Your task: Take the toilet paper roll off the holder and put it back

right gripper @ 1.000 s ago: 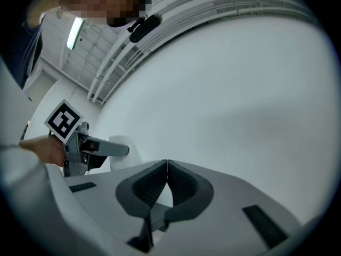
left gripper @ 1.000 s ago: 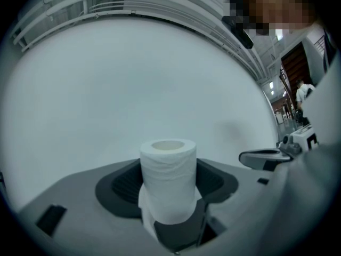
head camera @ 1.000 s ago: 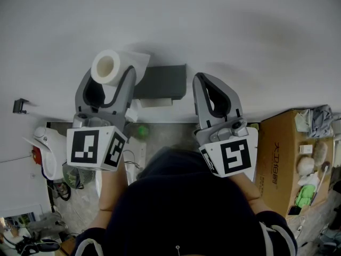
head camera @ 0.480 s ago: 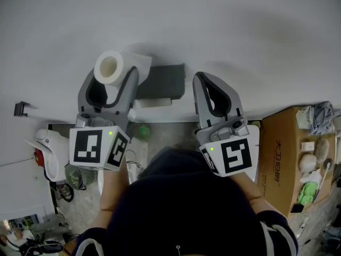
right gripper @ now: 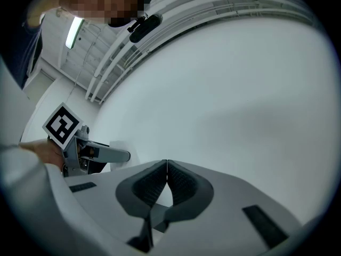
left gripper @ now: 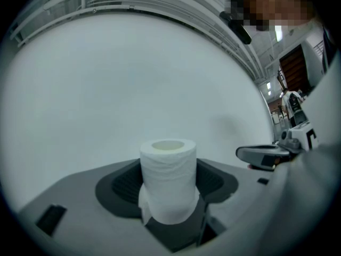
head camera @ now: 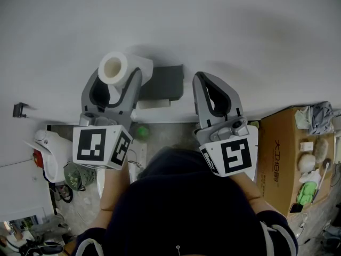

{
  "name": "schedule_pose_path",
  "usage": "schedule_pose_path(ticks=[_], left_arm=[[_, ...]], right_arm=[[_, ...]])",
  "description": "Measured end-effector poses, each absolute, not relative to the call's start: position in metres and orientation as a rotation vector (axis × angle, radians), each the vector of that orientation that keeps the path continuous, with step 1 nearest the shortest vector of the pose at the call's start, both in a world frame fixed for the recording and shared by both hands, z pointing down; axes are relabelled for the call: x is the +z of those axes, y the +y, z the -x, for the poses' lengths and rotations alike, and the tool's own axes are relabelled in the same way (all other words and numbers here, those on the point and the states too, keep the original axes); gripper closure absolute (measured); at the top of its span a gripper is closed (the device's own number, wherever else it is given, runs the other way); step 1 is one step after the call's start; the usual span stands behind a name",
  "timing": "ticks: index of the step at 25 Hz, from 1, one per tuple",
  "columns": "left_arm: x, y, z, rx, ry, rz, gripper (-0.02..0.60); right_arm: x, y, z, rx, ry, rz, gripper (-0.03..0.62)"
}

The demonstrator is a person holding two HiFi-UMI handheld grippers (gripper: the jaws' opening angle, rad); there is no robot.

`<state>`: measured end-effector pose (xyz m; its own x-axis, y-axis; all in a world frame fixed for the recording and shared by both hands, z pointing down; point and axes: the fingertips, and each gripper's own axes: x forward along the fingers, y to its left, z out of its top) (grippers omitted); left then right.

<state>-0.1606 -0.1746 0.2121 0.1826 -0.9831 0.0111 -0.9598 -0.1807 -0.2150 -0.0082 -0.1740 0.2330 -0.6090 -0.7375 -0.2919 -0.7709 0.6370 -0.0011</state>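
Observation:
A white toilet paper roll point(head camera: 114, 68) stands on end between the jaws of my left gripper point(head camera: 116, 74), which is shut on it, the open core facing up. In the left gripper view the roll point(left gripper: 168, 180) fills the gap between the dark pads, a loose sheet hanging at its base. The dark grey holder point(head camera: 162, 81) is fixed to the white wall just right of the roll. My right gripper point(head camera: 198, 77) is right of the holder, shut and empty; its pads point(right gripper: 178, 183) meet in the right gripper view.
A cardboard box point(head camera: 282, 153) with small items beside it stands at the right. On the floor below are a white appliance point(head camera: 48, 153), a fan point(head camera: 79, 175) and a green ball point(head camera: 141, 131). A small black hook point(head camera: 20, 108) sits on the wall at the left.
My left gripper has drifted a little to the right with the roll, closer to the holder. The right gripper has stayed where it was.

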Motion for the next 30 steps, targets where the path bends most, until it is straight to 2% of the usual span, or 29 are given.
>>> schedule_pose_path(ticks=[30], left_arm=[[0.243,-0.191,0.147,-0.299,1.865,2.354,0.29]], right_arm=[[0.24,-0.184,0.005,0.156,2.606,1.245,0.577]])
